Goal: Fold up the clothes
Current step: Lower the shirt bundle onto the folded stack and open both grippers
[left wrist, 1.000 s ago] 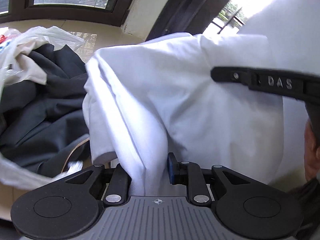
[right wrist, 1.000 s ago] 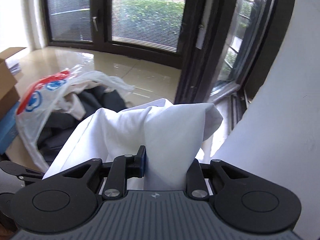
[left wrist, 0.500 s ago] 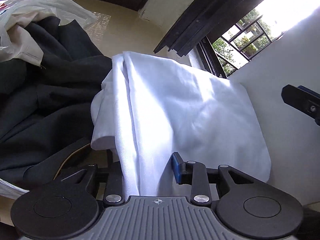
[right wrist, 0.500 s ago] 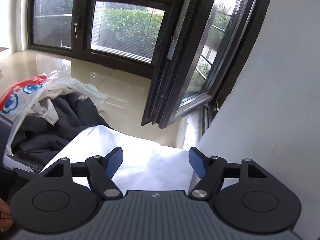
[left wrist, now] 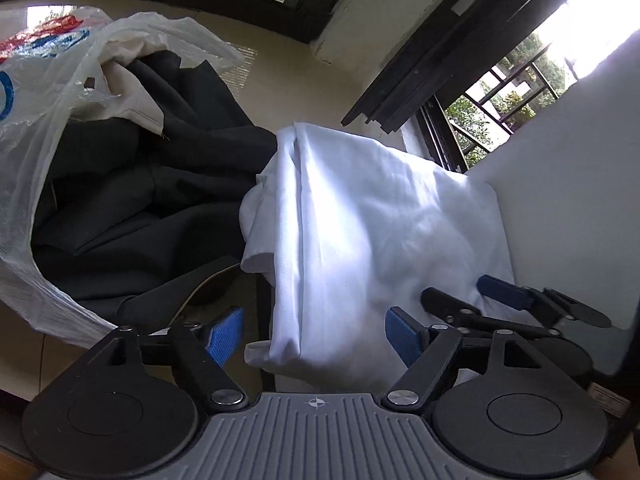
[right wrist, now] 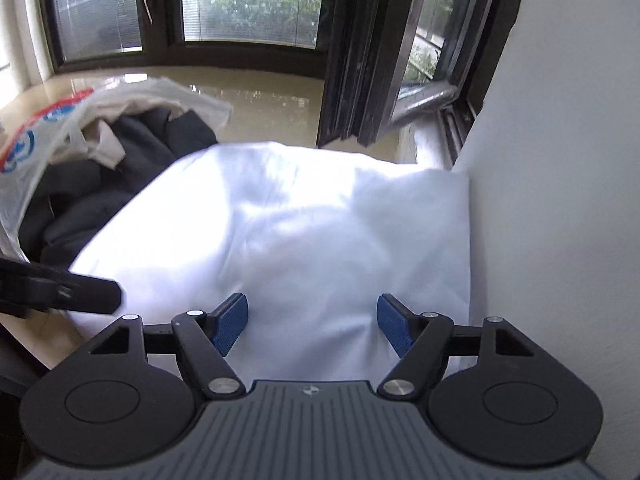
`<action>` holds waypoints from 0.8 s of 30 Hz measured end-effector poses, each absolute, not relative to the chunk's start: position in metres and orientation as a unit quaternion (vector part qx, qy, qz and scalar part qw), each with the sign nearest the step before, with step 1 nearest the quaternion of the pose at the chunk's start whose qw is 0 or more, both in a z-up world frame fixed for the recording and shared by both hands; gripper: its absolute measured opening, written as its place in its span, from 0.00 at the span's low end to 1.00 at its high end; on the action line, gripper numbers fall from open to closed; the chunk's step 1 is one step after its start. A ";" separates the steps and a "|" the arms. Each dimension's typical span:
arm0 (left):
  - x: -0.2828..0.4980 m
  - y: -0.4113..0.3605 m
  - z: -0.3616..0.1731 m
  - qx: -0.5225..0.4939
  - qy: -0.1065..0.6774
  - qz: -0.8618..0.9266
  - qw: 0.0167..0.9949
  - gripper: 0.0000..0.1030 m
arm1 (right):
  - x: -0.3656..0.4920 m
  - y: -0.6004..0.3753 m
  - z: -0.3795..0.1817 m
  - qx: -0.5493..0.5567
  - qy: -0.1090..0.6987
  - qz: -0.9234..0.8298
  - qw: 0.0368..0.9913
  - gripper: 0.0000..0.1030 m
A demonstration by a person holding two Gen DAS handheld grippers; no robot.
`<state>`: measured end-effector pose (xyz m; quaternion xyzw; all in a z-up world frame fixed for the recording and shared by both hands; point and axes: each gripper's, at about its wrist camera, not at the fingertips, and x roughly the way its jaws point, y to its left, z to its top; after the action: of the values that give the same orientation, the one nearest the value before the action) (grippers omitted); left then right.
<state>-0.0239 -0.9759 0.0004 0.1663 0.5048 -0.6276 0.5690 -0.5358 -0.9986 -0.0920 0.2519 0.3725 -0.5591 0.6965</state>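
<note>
Both claws empty, left claw opening, right claw wide, white garment, glossy beige floor, dark windows

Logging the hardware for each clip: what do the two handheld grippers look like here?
Both look alike. The left gripper and the right gripper each have a ribbed grey body bearing a small crosshair mark, two round black discs, black linkage arms with silver pivot pins, and textured blue finger pads. No cables, sleeves or hands show.
</note>
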 end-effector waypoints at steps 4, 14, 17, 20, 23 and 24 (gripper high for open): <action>-0.032 -0.958 0.022 0.183 0.470 -0.644 0.576 0.80 | -0.532 -0.997 -0.088 0.249 0.372 -0.558 0.699 0.76; -0.065 -0.921 0.065 0.210 0.411 -0.698 0.547 0.86 | -0.520 -0.973 -0.036 0.215 0.355 -0.564 0.714 0.77; -0.075 -0.905 0.077 0.220 0.385 -0.713 0.543 0.87 | -0.519 -0.959 -0.022 0.204 0.352 -0.566 0.717 0.79; -0.083 -0.885 0.090 0.223 0.364 -0.727 0.538 0.87 | -0.520 -0.942 -0.010 0.199 0.348 -0.568 0.719 0.81; -0.086 -0.862 0.102 0.221 0.347 -0.734 0.541 0.88 | -0.519 -0.923 0.002 0.194 0.345 -0.568 0.722 0.82; -0.088 -0.855 0.107 0.221 0.341 -0.736 0.542 0.89 | -0.519 -0.916 0.006 0.194 0.342 -0.568 0.723 0.83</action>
<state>-0.0877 -0.8548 0.1067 0.2205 0.3409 -0.7358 0.5421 -0.5192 -0.9158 0.0062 0.1936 0.3421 -0.5677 0.7234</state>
